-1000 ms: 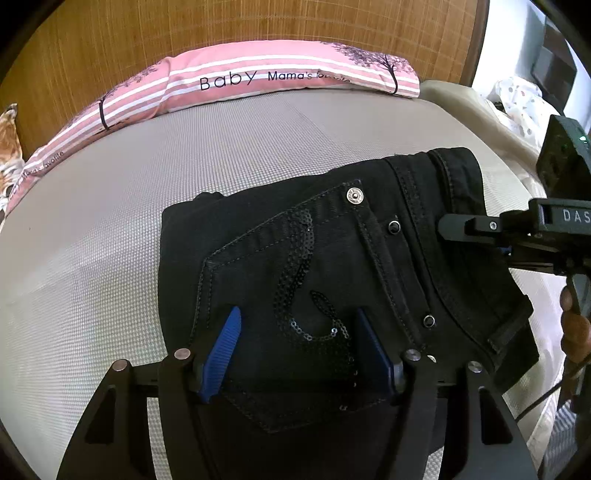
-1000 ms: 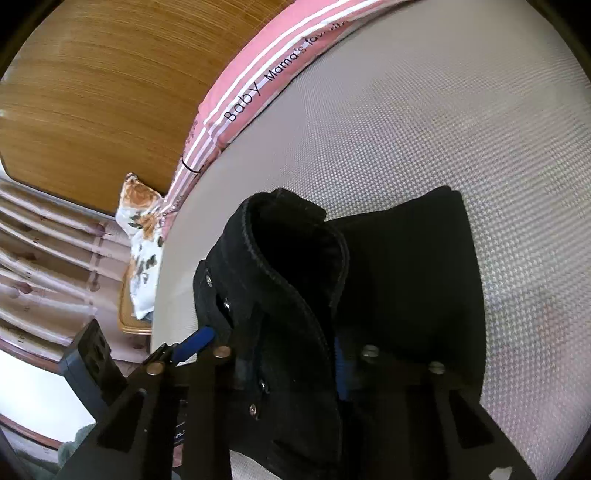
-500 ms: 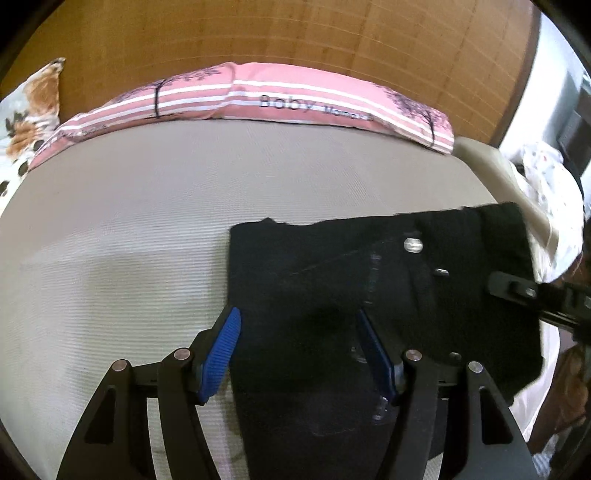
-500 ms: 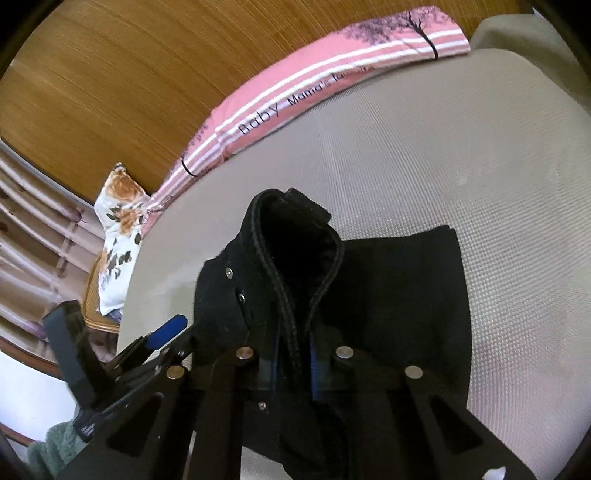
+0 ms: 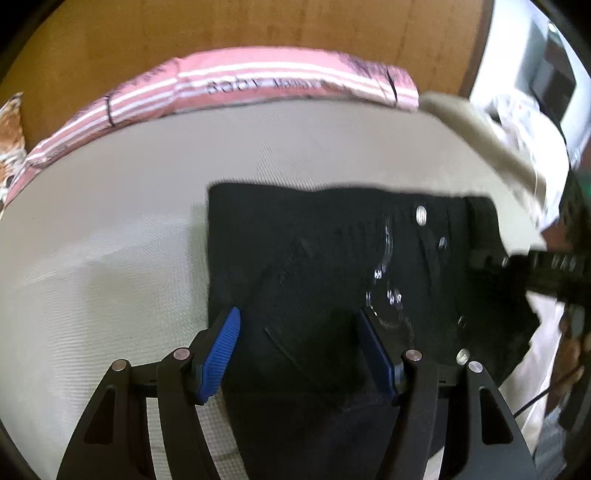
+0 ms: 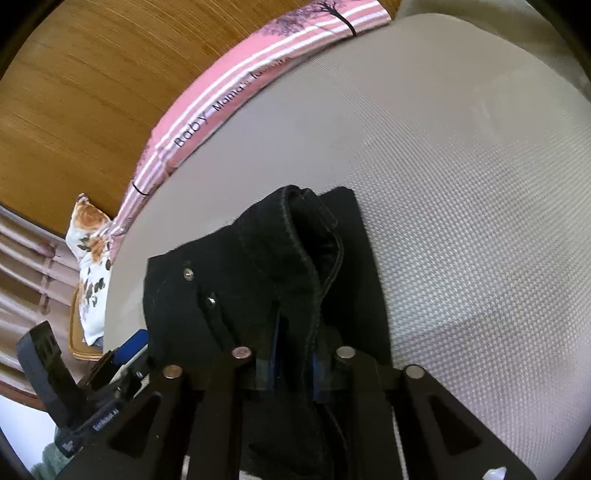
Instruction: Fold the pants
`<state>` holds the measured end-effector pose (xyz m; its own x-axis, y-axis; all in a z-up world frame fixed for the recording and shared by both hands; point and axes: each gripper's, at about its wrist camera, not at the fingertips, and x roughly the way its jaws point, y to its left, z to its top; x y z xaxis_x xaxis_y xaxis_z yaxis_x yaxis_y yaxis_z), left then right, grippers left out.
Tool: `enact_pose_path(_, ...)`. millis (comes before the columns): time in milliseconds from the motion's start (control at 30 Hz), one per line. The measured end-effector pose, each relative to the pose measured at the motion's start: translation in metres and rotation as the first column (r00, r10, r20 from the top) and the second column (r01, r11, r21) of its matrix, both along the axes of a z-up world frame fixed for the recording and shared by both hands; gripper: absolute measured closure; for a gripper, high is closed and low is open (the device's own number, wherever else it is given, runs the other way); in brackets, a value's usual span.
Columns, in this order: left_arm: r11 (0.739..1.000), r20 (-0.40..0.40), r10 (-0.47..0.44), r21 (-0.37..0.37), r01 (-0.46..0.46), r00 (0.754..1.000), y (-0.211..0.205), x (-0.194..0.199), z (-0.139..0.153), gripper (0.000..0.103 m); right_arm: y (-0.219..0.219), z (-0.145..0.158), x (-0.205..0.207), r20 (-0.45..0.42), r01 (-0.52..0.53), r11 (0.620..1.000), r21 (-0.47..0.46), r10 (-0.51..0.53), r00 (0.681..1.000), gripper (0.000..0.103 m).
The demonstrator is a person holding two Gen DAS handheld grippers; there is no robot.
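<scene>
Folded black pants (image 5: 332,258) with metal studs and a sequin swirl lie on the beige bed (image 5: 92,258). My left gripper (image 5: 299,347) is open above them. Its left blue pad sits at the pants' left edge and its right pad over the pocket. In the right wrist view the pants (image 6: 236,280) have their waistband raised into a fold. My right gripper (image 6: 295,354) has that fold between its narrow jaws, which are opening slightly. One blue pad (image 6: 129,345) of the left gripper shows at the pants' lower left edge. A right gripper finger (image 5: 517,264) reaches in from the right.
A pink striped pillow (image 5: 277,85) lies along the wooden headboard (image 5: 258,26). A floral cushion (image 6: 90,266) sits at the bed's far left corner. Beige bedding (image 5: 480,140) is heaped at the right edge, where a hand (image 5: 576,350) shows.
My left gripper has shifted left over the pants, so its left pad now sits at their left edge. My right gripper's jaws have narrowed onto the raised waistband, and its view has swung.
</scene>
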<state>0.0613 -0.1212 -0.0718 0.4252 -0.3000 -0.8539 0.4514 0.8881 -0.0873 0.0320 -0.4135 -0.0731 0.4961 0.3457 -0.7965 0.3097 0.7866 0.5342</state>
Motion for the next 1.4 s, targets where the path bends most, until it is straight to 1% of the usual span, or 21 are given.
enact_pose_path(100,1.000,-0.014,0.001,0.003,0.000,1.000,0.001,0.000,-0.008,0.035,0.002,0.005,-0.003,-0.006,-0.024,0.999,-0.041,0.024,1.000,0.069)
enact_pose_path(167,1.000,-0.016,0.005,-0.001,-0.005,1.000,0.001,-0.001,-0.004,0.035,0.005,0.010,-0.008,-0.011,-0.035,0.997,-0.067,0.034,0.999,0.066)
enact_pose_path(267,1.000,-0.028,0.002,-0.010,-0.002,1.000,0.004,-0.007,-0.001,0.035,0.007,0.015,-0.022,-0.026,-0.052,0.995,-0.090,0.050,0.998,0.066)
enact_pose_path(400,0.999,-0.041,-0.038,-0.038,0.036,0.998,0.007,-0.022,0.004,0.035,0.012,0.020,-0.048,-0.034,-0.077,0.989,-0.124,0.073,0.997,0.064)
enact_pose_path(433,0.998,-0.047,-0.051,-0.035,0.050,0.998,0.007,-0.026,0.003,0.035,0.013,0.020,-0.053,-0.037,-0.083,0.988,-0.134,0.079,0.996,0.063)
enact_pose_path(500,0.997,-0.057,-0.076,-0.017,0.076,0.995,0.005,-0.034,0.000,0.035,0.015,0.021,-0.062,-0.043,-0.090,0.982,-0.163,0.084,0.995,0.057)
enact_pose_path(533,0.996,-0.058,-0.085,-0.012,0.084,0.995,0.005,-0.037,-0.001,0.035,0.015,0.020,-0.067,-0.043,-0.089,0.982,-0.168,0.083,0.996,0.056)
enact_pose_path(667,0.994,-0.078,-0.106,0.010,0.107,0.991,0.005,-0.046,-0.012,0.035,0.008,0.010,-0.077,-0.047,-0.067,0.990,-0.123,0.062,0.997,0.054)
enact_pose_path(767,0.994,-0.084,-0.108,0.009,0.109,0.991,0.004,-0.044,-0.011,0.035,0.004,0.004,-0.075,-0.048,-0.052,0.993,-0.103,0.047,0.998,0.048)
enact_pose_path(800,0.994,-0.089,-0.108,0.004,0.109,0.990,0.004,-0.043,-0.010,0.034,0.003,0.004,-0.073,-0.048,-0.055,0.994,-0.095,0.050,0.998,0.048)
enact_pose_path(833,0.994,-0.096,-0.106,-0.009,0.106,0.990,0.006,-0.042,-0.008,0.034,0.003,0.005,-0.071,-0.048,-0.063,0.994,-0.092,0.058,0.997,0.047)
enact_pose_path(900,0.994,-0.115,-0.092,-0.061,0.086,0.989,0.014,-0.037,-0.002,0.034,0.001,0.009,-0.069,-0.040,-0.077,0.994,-0.084,0.074,0.996,0.047)
enact_pose_path(967,0.991,-0.131,-0.068,-0.123,0.052,0.989,0.026,-0.030,0.005,0.034,-0.002,0.012,-0.064,-0.020,-0.096,0.994,-0.059,0.095,0.995,0.047)
enact_pose_path(1000,0.988,-0.139,-0.042,-0.155,0.020,0.989,0.036,-0.024,0.009,0.034,-0.004,0.013,-0.062,-0.011,-0.100,0.994,-0.052,0.099,0.995,0.047)
enact_pose_path(1100,0.982,-0.165,0.019,-0.181,-0.049,0.986,0.055,-0.009,0.012,0.034,-0.013,0.012,-0.055,0.009,-0.104,0.995,-0.014,0.104,0.995,0.047)
enact_pose_path(1167,0.970,-0.227,0.047,-0.221,-0.099,0.973,0.069,0.003,0.007,0.034,-0.020,0.005,-0.048,0.010,-0.104,0.994,0.028,0.104,0.995,0.045)
enact_pose_path(1233,0.960,-0.291,0.053,-0.250,-0.129,0.955,0.075,0.012,0.000,0.034,-0.027,-0.003,-0.042,0.013,-0.109,0.991,0.077,0.108,0.994,0.045)
enact_pose_path(1333,0.942,-0.360,0.042,-0.297,-0.157,0.932,0.079,0.019,-0.010,0.034,-0.032,-0.013,-0.034,0.022,-0.130,0.981,0.147,0.128,0.992,0.045)
enact_pose_path(1400,0.938,-0.382,0.035,-0.306,-0.162,0.923,0.078,0.022,-0.013,0.034,-0.035,-0.017,-0.031,0.031,-0.140,0.976,0.169,0.137,0.990,0.045)
